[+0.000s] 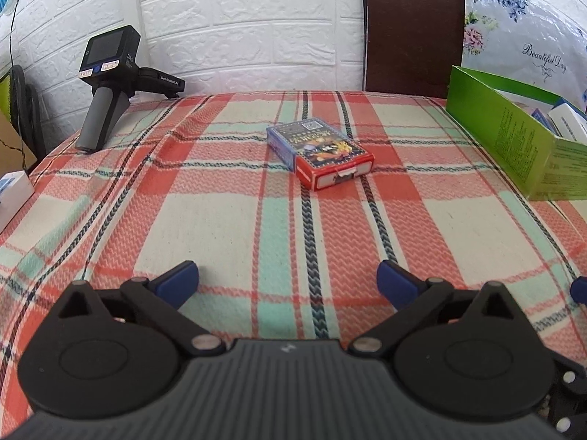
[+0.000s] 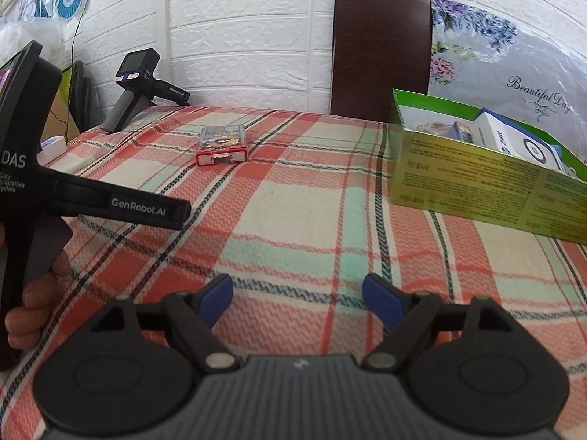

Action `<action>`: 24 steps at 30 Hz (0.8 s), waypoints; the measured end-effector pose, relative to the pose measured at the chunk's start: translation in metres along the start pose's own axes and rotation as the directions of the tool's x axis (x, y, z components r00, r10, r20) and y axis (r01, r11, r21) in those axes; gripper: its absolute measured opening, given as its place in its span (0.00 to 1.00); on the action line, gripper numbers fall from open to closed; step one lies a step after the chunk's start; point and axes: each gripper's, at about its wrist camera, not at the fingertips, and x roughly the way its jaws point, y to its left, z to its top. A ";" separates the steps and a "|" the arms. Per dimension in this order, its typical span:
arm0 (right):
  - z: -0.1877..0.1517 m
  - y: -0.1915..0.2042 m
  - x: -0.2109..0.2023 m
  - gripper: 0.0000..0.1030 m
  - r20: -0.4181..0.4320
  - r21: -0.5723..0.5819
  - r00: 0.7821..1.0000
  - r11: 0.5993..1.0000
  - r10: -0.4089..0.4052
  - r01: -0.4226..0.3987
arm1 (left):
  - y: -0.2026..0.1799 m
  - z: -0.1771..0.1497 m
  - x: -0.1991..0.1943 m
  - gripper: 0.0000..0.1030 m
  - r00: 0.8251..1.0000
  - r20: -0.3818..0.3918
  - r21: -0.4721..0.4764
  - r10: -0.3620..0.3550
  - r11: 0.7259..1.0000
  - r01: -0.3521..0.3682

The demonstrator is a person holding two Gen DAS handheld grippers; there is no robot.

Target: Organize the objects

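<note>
A small red and blue card box [image 1: 319,156] lies flat on the plaid cloth, ahead of my left gripper [image 1: 288,282], which is open and empty, well short of it. The box also shows in the right wrist view [image 2: 222,145], far ahead and to the left. My right gripper [image 2: 297,299] is open and empty over the cloth. An open green box [image 2: 488,183] stands on the right with a white box [image 2: 521,143] and other small items inside; it also shows in the left wrist view [image 1: 513,143].
A spare handheld gripper device [image 1: 106,84] stands at the table's far left corner. A dark chair back [image 1: 412,29] and a floral bag [image 1: 528,33] are behind the table. A white box [image 1: 13,192] sits at the left edge. The left device's body [image 2: 40,198] fills the right view's left side.
</note>
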 end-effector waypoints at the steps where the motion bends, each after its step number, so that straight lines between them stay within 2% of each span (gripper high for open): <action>1: 0.002 0.001 0.002 0.82 0.000 -0.005 1.000 1.000 0.001 -0.001 | 0.001 0.000 0.001 1.00 1.000 0.004 -0.003 -0.001 1.000 0.001; 6: 0.007 0.005 0.013 0.87 0.003 -0.023 1.000 1.000 0.014 -0.014 | 0.003 0.000 0.003 1.00 1.000 0.020 -0.009 0.007 1.000 -0.007; 13: 0.014 0.009 0.022 0.89 0.003 -0.036 1.000 0.999 0.030 -0.030 | 0.008 0.002 0.005 1.00 1.000 0.019 -0.030 0.004 1.000 -0.003; 20: 0.035 0.023 0.049 0.89 0.009 -0.090 0.997 0.993 0.075 -0.074 | 0.051 0.009 0.014 1.00 0.993 0.014 -0.170 0.115 0.979 -0.111; 24: 0.050 0.031 0.070 0.88 0.001 -0.107 0.994 0.989 0.108 -0.107 | 0.072 0.009 0.017 1.00 0.989 0.015 -0.236 0.148 0.962 -0.140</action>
